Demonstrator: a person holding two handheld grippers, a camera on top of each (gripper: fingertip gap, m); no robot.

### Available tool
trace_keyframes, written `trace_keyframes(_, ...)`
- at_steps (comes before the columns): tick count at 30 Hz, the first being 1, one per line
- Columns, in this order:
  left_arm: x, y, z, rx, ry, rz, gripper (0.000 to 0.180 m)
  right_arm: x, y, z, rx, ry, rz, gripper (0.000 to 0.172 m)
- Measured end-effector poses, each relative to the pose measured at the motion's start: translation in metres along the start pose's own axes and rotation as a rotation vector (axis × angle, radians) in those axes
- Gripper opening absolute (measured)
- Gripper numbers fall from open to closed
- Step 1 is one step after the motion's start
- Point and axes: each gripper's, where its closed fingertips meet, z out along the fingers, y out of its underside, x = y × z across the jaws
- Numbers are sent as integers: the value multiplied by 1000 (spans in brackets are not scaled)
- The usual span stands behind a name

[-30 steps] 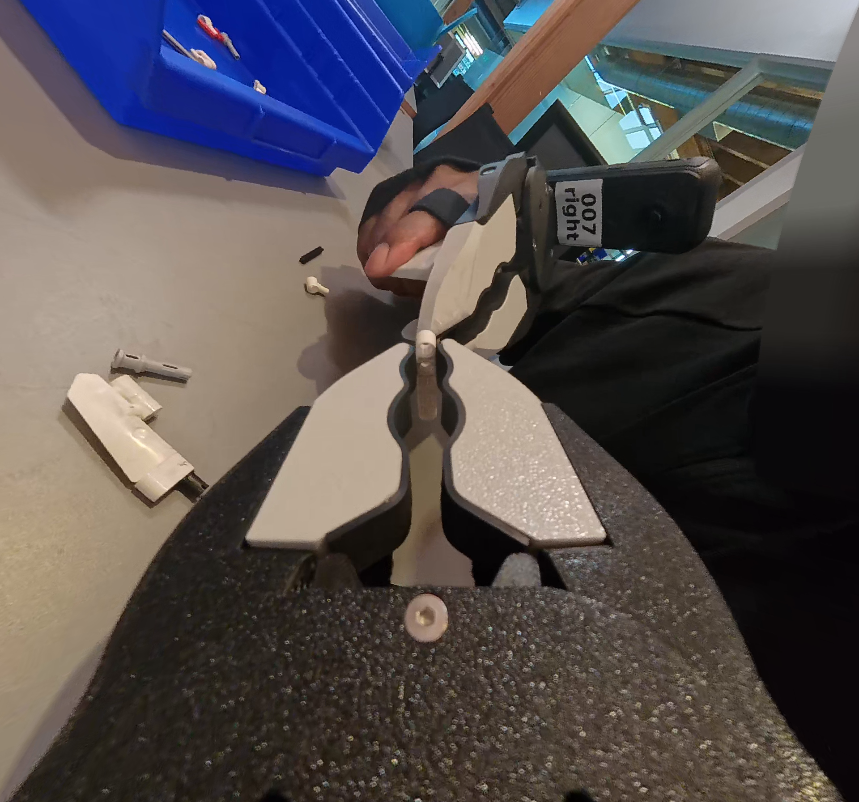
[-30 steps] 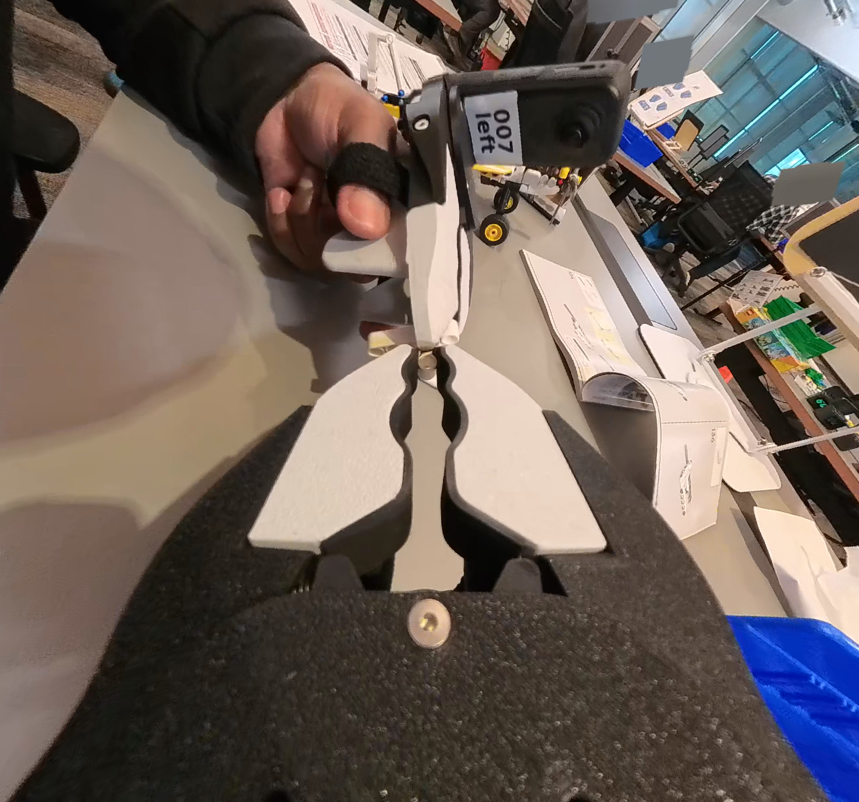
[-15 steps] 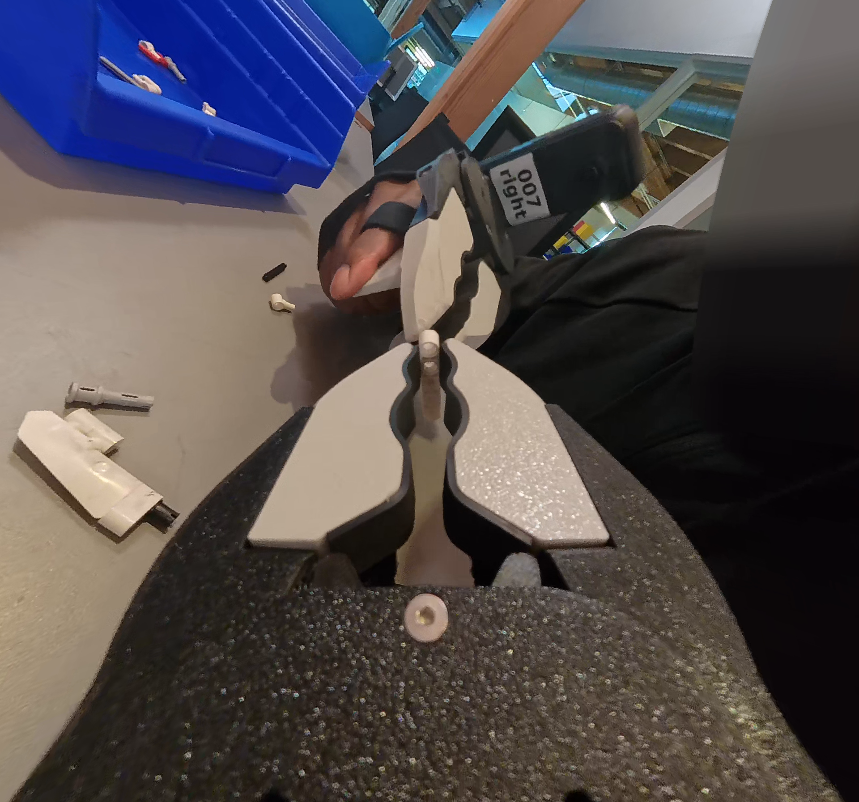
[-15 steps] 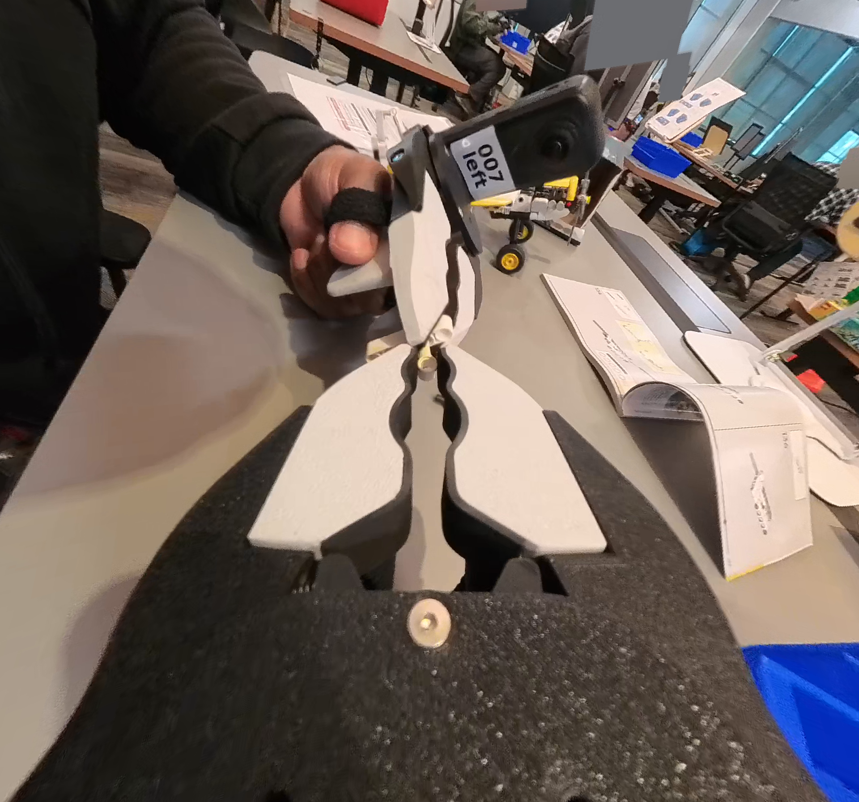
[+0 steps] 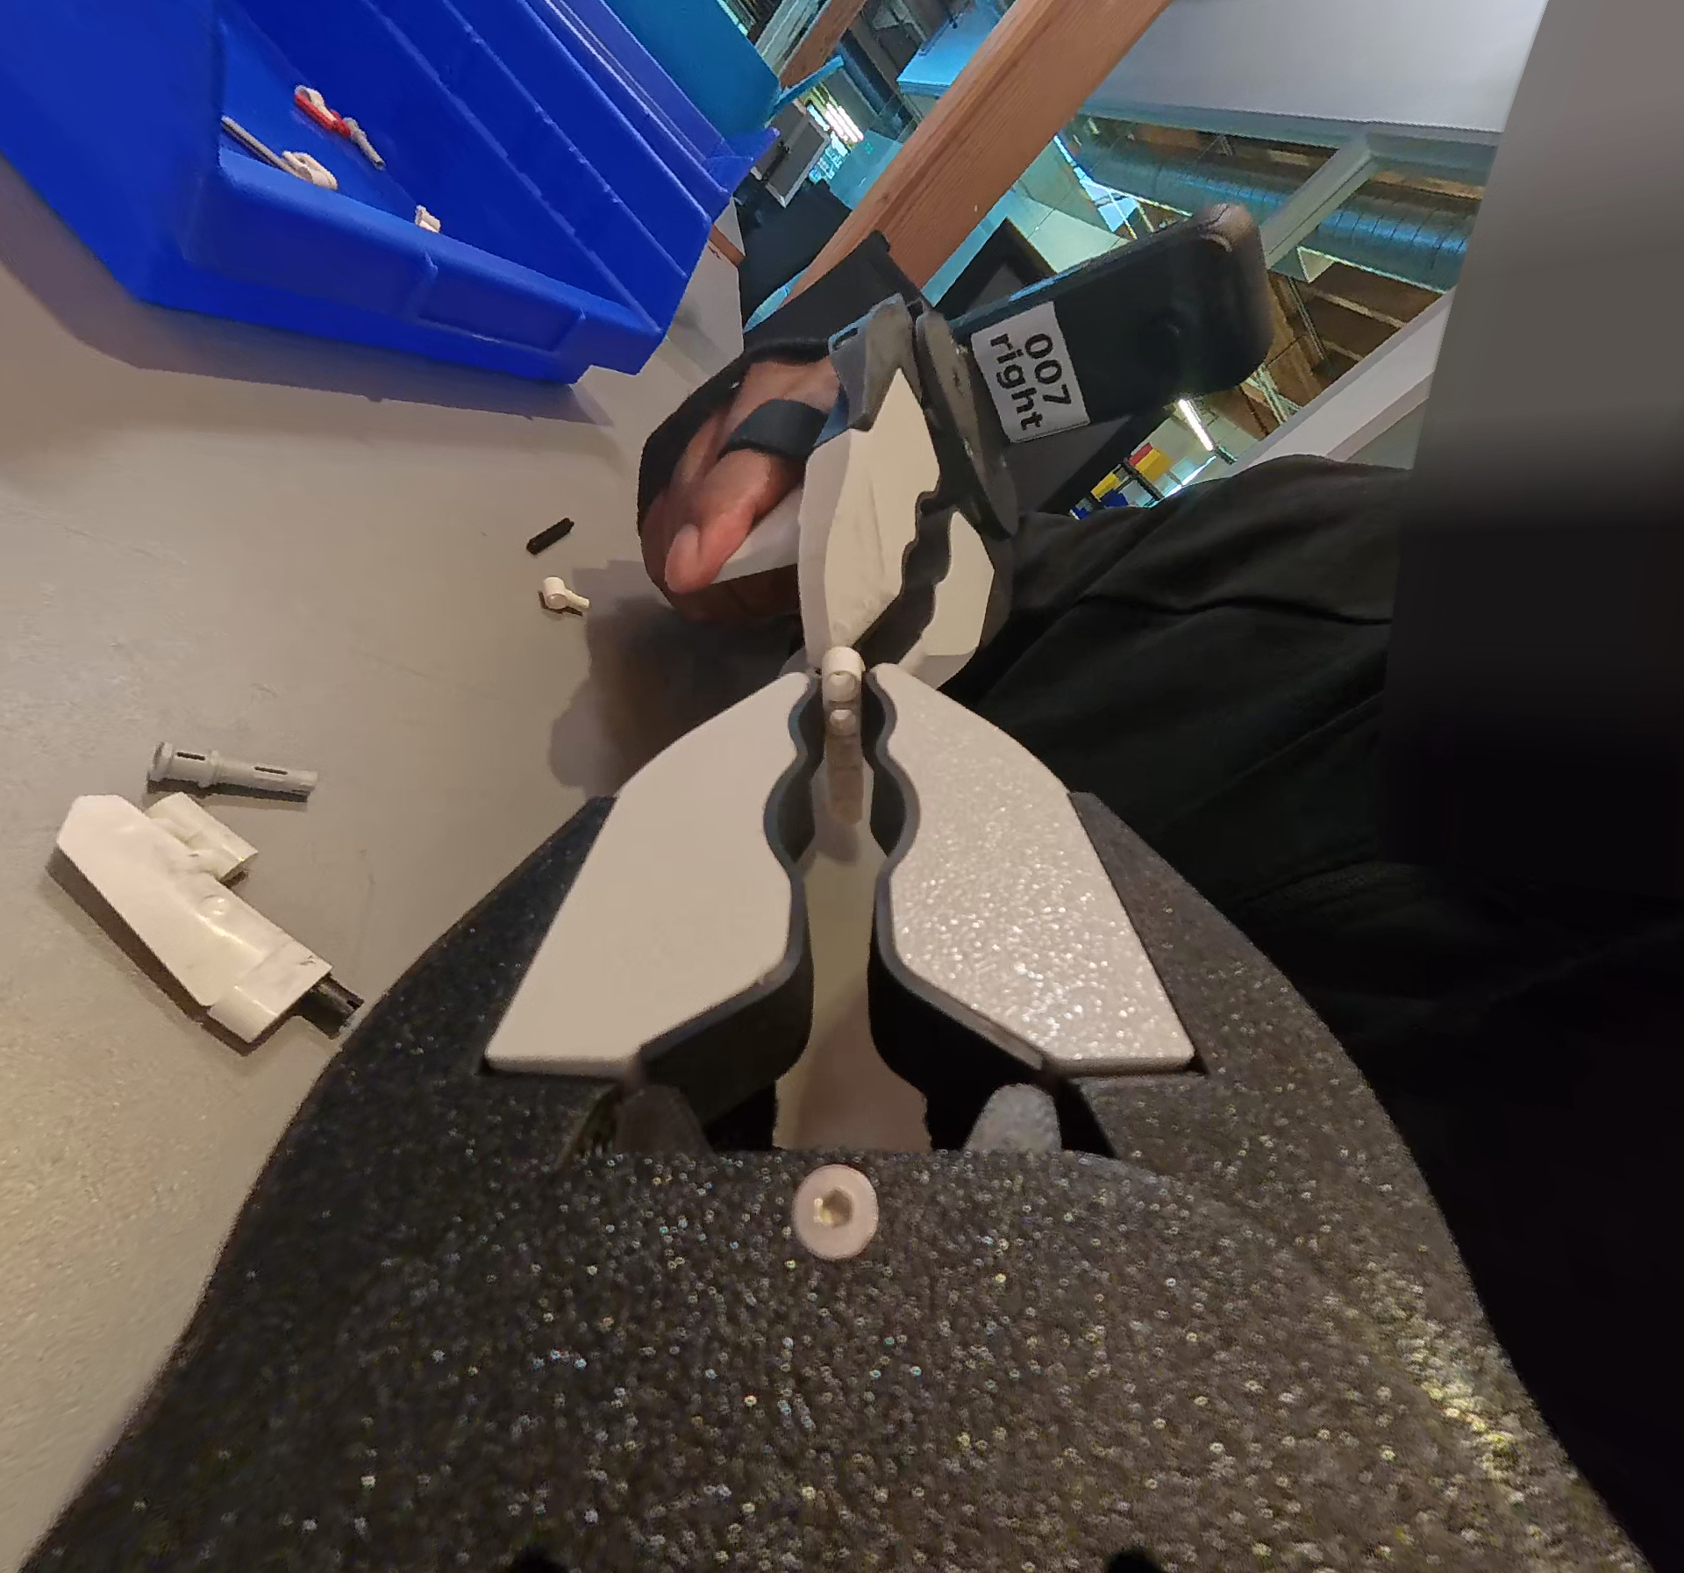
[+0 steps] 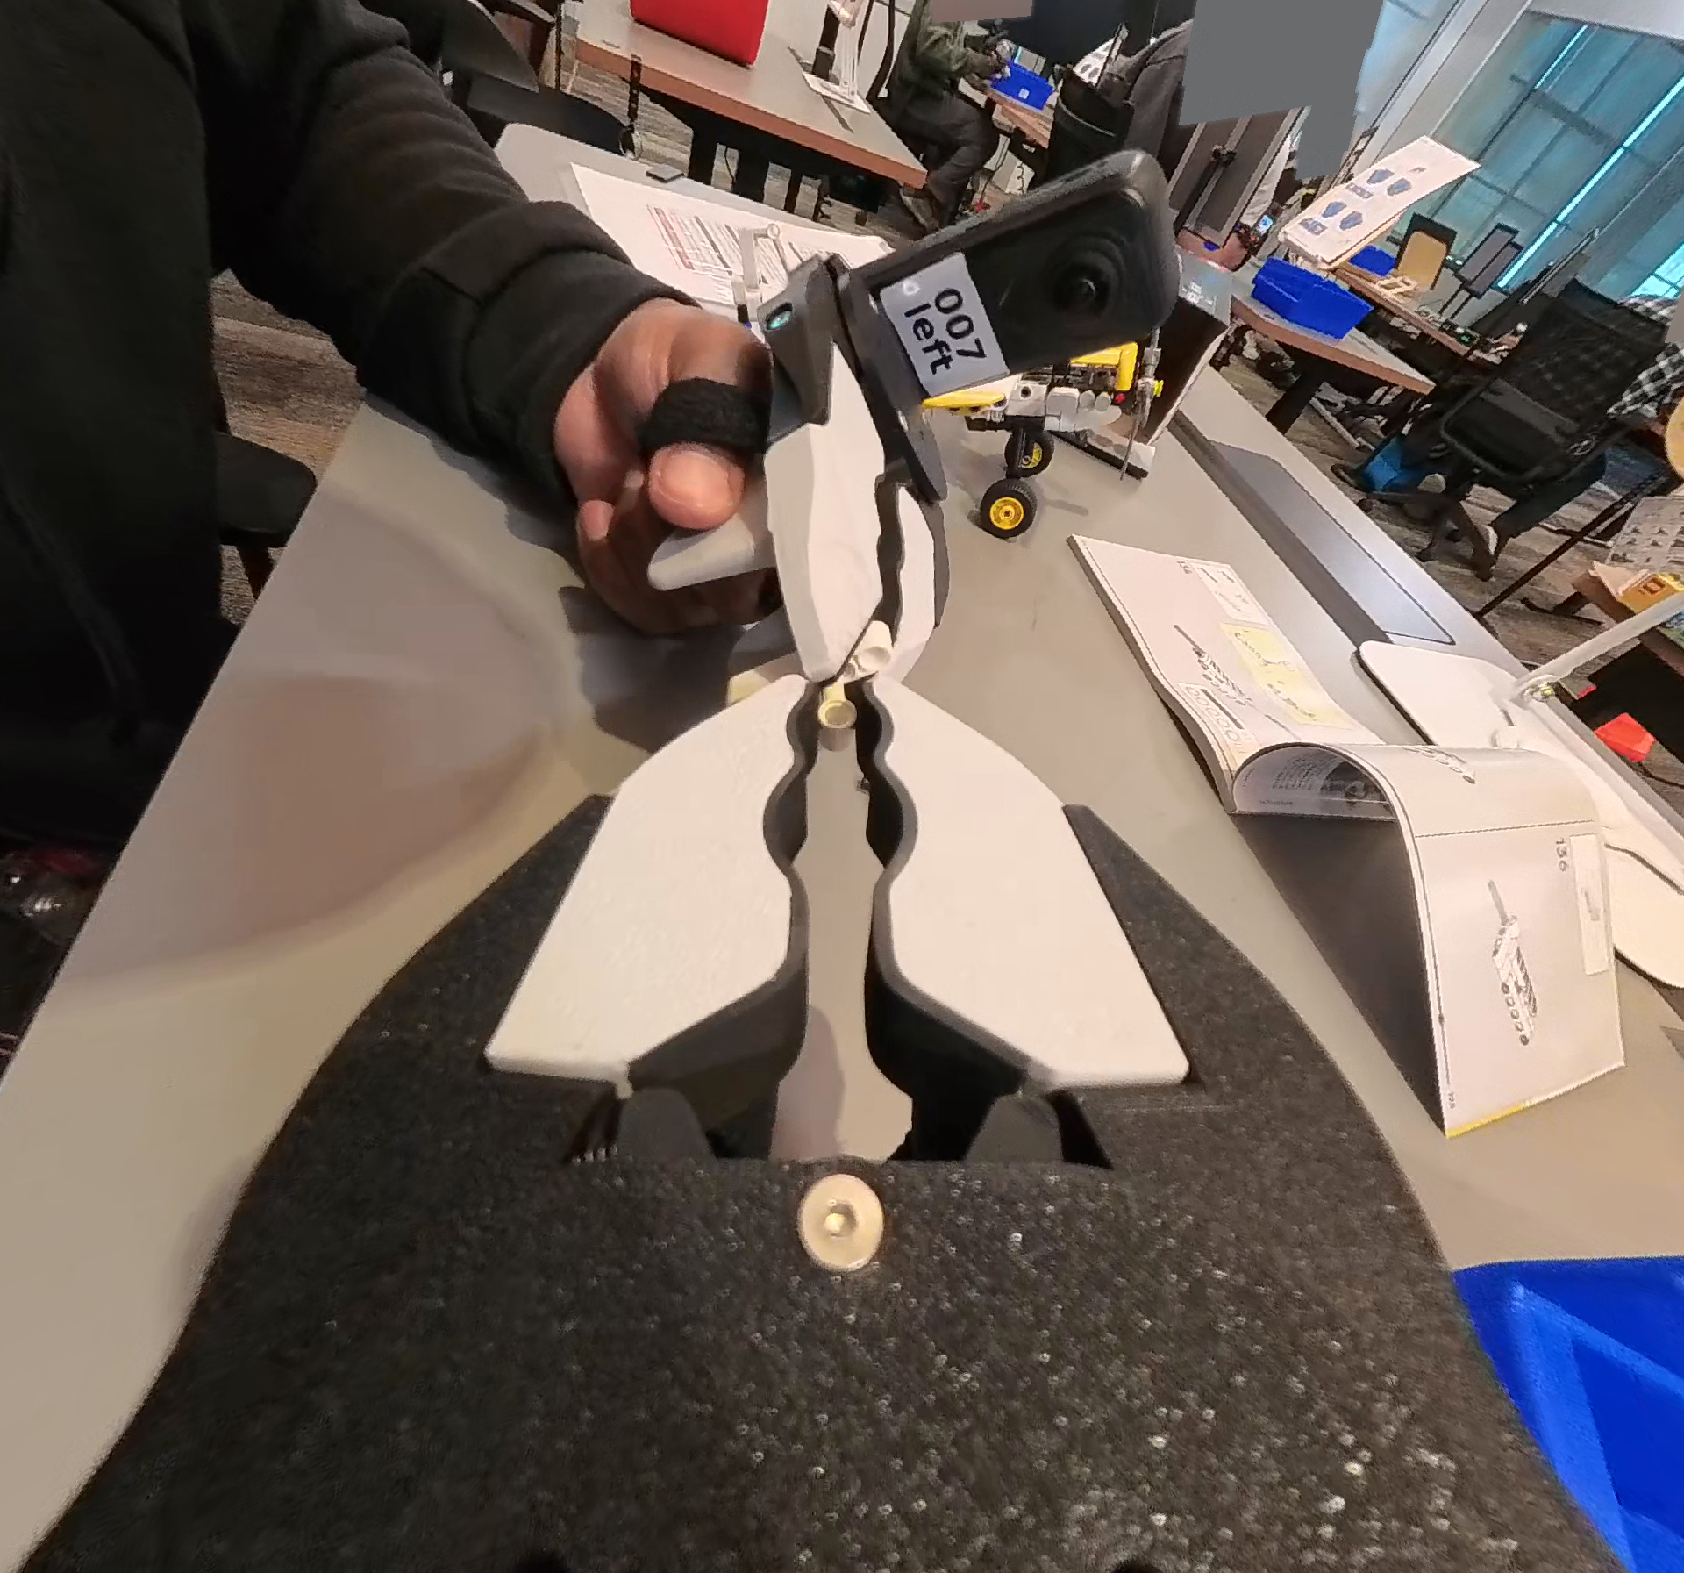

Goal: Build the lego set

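With both tools tip to tip above the desk (image 6: 1048,709), left tool (image 5: 840,691) pinches a white connector piece (image 5: 840,671). Right tool (image 6: 838,704) is clamped on a cream pin (image 6: 836,716); the parts are nearly touching, so mating them is probably the step in hand and would call for fine alignment.

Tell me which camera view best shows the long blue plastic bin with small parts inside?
The left wrist view: the long blue plastic bin fills its upper left, open, with small loose parts visible inside. The right wrist view catches only a plain blue corner at its lower right edge.
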Motion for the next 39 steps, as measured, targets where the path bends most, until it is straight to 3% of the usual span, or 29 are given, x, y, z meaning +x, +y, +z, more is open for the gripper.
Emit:
trace_keyframes(10, -1, 0, -1, -7, -10, 31, 8, -1, -1, -1, 13, -34, 57, 7)
trace_keyframes(13, -6, 4, -1, -49, -66, 105, 7, 0, 6, -1, -29, -37, 43, 7)
trace_keyframes(15, -13, 10, -2, -108, -135, 185, 7, -3, 21, -1, -124, -77, 30, 7)
trace_keyframes(18, -21, 17, -1, -187, -227, 297, 7, -5, 62, -6, -384, -121, -1, 7)
trace_keyframes(22, -29, 28, 2, -256, -271, 319, 7, -12, 96, -13, -581, -177, 88, 7)
trace_keyframes(30, -33, 34, 3, -295, -289, 315, 8, -13, 92, -17, -546, -160, 192, 25)
trace_keyframes(39, -39, 37, 6, -323, -348, 346, 8, -11, 100, -26, -575, -86, 271, 25)
